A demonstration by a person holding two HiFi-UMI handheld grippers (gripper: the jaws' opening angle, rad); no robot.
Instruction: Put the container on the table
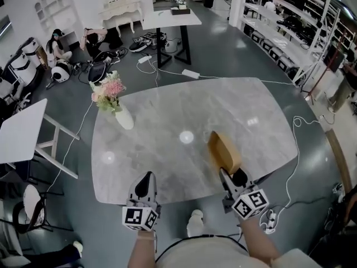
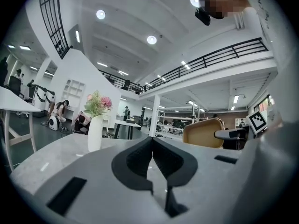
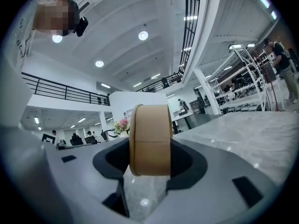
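A tan, flat-sided container (image 1: 224, 151) is held on edge above the grey marble table (image 1: 167, 149), near its front right edge. My right gripper (image 1: 230, 178) is shut on its near end; in the right gripper view the container (image 3: 150, 140) fills the gap between the two pads. My left gripper (image 1: 146, 184) hovers over the front edge of the table, shut, with nothing between its pads (image 2: 152, 160). From the left gripper view the container (image 2: 203, 133) shows at the right, beside the right gripper's marker cube.
A white vase of pink flowers (image 1: 116, 104) stands at the table's far left. A white desk (image 1: 25, 130) is at the left, a dark-legged white table (image 1: 170, 20) behind, shelving (image 1: 290, 21) at the far right. Cables lie on the floor. People sit by the far left wall.
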